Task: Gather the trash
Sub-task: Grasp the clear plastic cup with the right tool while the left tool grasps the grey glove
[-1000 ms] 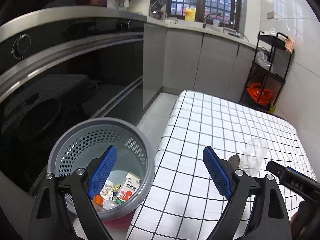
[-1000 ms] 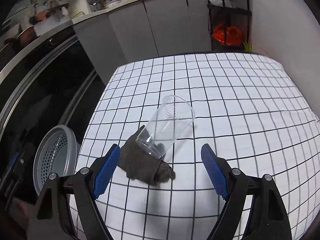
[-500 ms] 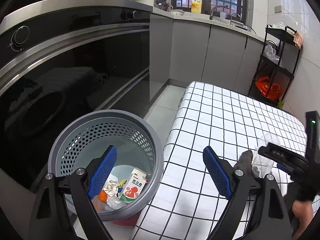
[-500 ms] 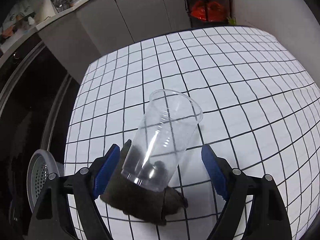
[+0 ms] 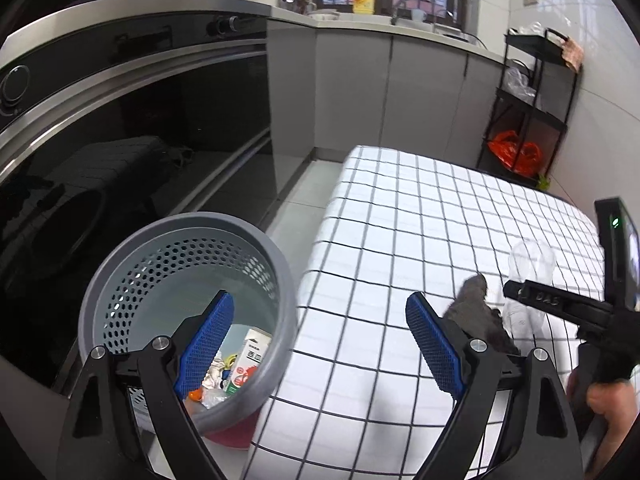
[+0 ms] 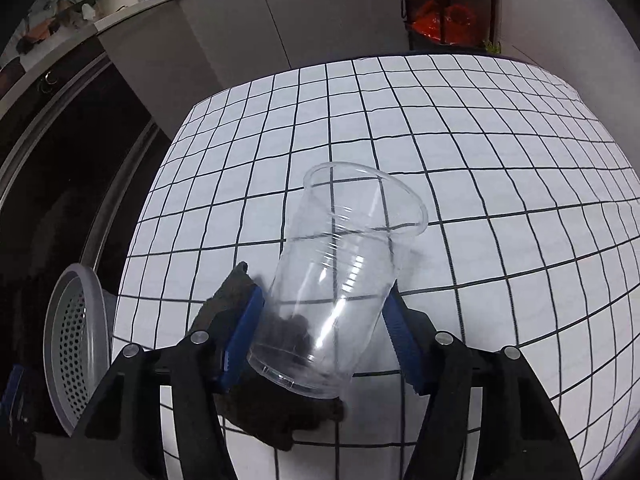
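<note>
The right gripper has closed in around the clear plastic cup lying tilted on a dark cloth on the checked worktop, its blue fingers now pressed to the cup's base, so the cup is ready to lift. The left gripper has drifted slightly and hangs released above the grey perforated bin, where a carton shows red-and-green printing too small to read.

- Left hand-held gripper: jaws spread wide, blue pads well apart, nothing between them.
- Right hand-held gripper: jaws drawn in, blue pads pressing both sides of a clear cup, which tilts forward.
- Right hand: wrapped around the right gripper's handle.
</note>
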A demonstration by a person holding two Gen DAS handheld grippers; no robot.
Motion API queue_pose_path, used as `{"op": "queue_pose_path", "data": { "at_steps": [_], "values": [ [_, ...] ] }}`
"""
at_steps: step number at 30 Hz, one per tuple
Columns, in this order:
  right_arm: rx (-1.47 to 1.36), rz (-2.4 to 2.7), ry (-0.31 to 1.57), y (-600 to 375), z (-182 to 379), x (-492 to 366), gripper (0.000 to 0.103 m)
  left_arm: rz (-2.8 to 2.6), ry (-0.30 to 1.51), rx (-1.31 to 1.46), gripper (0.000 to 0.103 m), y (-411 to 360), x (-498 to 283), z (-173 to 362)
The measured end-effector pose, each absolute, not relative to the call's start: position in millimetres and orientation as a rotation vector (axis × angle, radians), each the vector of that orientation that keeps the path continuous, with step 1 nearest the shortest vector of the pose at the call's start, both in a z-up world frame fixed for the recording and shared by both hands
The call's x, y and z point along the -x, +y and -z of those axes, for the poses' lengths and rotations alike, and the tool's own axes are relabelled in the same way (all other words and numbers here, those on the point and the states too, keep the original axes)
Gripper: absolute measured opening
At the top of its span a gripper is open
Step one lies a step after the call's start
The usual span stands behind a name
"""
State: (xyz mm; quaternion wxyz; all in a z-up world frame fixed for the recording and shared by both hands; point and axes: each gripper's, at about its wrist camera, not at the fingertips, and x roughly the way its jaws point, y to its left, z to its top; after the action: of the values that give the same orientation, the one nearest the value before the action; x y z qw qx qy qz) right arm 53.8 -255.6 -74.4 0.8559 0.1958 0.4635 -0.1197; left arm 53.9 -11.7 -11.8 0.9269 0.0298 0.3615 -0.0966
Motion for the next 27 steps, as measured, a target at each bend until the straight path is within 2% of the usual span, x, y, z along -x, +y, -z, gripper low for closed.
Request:
{"op": "queue_pose_path", "data": {
  "at_steps": [5,10,19,27],
  "values": [
    [-0.335,0.225,0.947,-276.7,51.7,-13.8,0.059,0.257,0.768,-0.078,0.086,-25.5,-48.4,21.4],
    [-0.379,0.222,0.914,-303.4,43.3,19.5,0.059,0.283,0.785,-0.097,0.086,-48.0,-41.9,27.5],
    [-0.433,0.172,0.858,-326.5,33.1,40.5,0.059,0.357,0.79,-0.157,0.089,-112.0,-44.7,41.2],
    [-0.44,0.157,0.82,-337.2,22.7,50.8,0.059,0.351,0.875,-0.187,0.089,-142.4,-63.1,72.0]
  ]
}}
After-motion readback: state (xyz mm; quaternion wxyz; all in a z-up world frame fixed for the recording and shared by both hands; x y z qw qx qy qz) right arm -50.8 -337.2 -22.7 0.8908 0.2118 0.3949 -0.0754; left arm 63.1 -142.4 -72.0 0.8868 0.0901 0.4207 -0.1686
